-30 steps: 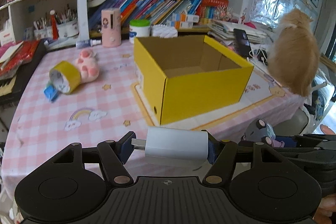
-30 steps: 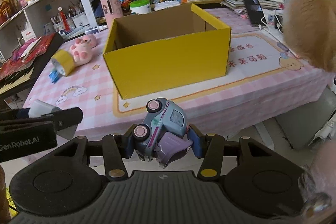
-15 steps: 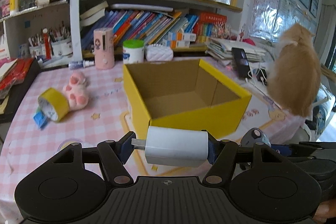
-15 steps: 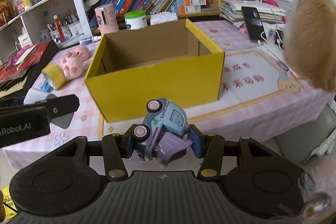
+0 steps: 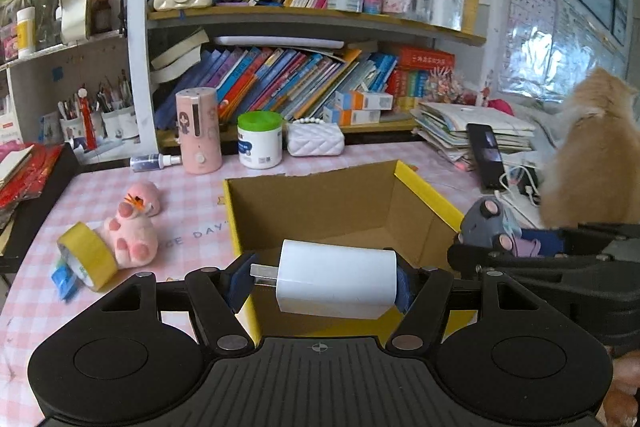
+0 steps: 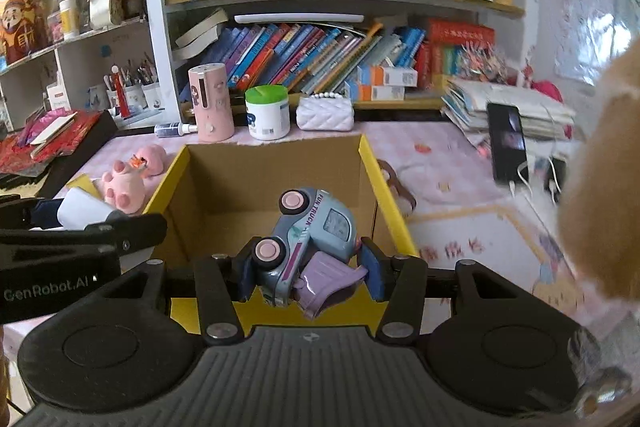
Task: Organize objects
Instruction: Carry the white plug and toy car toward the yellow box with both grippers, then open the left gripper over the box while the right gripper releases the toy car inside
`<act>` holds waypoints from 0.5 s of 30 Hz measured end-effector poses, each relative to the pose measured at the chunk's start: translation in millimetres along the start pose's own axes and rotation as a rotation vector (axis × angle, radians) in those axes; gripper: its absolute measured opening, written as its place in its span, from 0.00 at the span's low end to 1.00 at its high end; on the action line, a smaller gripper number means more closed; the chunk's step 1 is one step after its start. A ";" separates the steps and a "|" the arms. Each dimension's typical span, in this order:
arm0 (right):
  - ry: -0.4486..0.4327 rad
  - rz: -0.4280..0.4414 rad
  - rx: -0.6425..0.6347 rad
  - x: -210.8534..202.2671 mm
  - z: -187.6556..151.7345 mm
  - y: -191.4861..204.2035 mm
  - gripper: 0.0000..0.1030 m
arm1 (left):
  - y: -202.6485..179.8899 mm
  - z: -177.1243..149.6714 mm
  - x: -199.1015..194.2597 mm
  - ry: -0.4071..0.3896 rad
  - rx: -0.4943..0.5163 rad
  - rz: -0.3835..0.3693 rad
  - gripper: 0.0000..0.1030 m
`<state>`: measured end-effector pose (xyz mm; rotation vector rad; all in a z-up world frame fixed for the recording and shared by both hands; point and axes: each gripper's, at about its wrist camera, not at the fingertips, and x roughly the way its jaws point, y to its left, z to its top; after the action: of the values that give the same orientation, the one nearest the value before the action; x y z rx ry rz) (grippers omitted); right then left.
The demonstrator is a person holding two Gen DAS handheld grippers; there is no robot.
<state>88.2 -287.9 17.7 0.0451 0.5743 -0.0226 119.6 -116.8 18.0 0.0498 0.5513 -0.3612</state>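
the left gripper (image 5: 322, 279) was clenched on a white charger (image 5: 336, 279), which was pinched end to end between the blue pads of its fingers (image 5: 236, 281) and held over the near wall of a yellow box (image 5: 428, 199). the metal plug of the charger was pointed toward the left finger. the right gripper (image 6: 308, 269) was clenched on a toy car (image 6: 310, 239), a pale blue one with pink wheels and a lilac part hanging at its low end; it was carried tilted, above the near edge of the same box. the box was open at the top, and nothing could be seen on the visible part of its brown floor. it was set on a desk (image 5: 188, 211) covered by a pink checked cloth. to the left of the box a pink plush toy (image 5: 134, 227) was laid just beside a roll of yellow tape (image 5: 88, 259). at the right edge of the desk an orange cat (image 5: 596, 163) was seen, near a dark phone (image 5: 486, 155).
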 end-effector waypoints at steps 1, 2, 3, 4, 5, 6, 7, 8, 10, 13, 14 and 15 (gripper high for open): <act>-0.002 0.004 -0.008 6.0 4.3 -3.2 0.47 | -2.3 1.7 5.0 0.004 0.006 0.009 0.64; -0.002 0.010 -0.019 12.4 7.8 -6.2 0.47 | -4.7 3.1 11.2 0.011 0.014 0.021 0.64; 0.000 0.014 -0.030 19.3 11.4 -8.7 0.47 | -6.9 3.8 16.8 0.019 0.021 0.031 0.64; 0.005 0.019 -0.042 27.2 15.0 -11.0 0.47 | -8.9 4.4 22.7 0.030 0.028 0.044 0.64; 0.015 0.028 -0.060 35.0 18.0 -12.4 0.47 | -10.6 4.7 28.8 0.042 0.032 0.055 0.64; 0.022 0.033 -0.073 43.3 21.8 -13.8 0.47 | -12.1 4.1 33.8 0.051 0.037 0.061 0.64; 0.030 0.040 -0.092 51.8 24.8 -14.6 0.47 | -13.5 4.2 40.0 0.062 0.046 0.073 0.64; 0.042 0.051 -0.116 60.9 27.1 -14.7 0.47 | -14.9 4.4 45.1 0.073 0.053 0.083 0.64; 0.065 0.063 -0.157 79.5 30.6 -14.6 0.47 | -16.6 3.8 55.4 0.091 0.064 0.099 0.64; 0.118 0.087 -0.211 109.2 33.5 -14.6 0.47 | -19.7 1.5 71.8 0.122 0.087 0.122 0.64; 0.132 0.091 -0.233 118.7 34.2 -13.5 0.47 | -20.8 0.0 77.1 0.132 0.097 0.129 0.64; 0.149 0.094 -0.258 127.8 34.3 -11.8 0.47 | -22.0 -1.5 82.8 0.143 0.109 0.135 0.64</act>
<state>213.6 -302.4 -23.5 -0.1787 0.7191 0.1473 176.6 -163.9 -25.3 0.2178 0.6653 -0.2569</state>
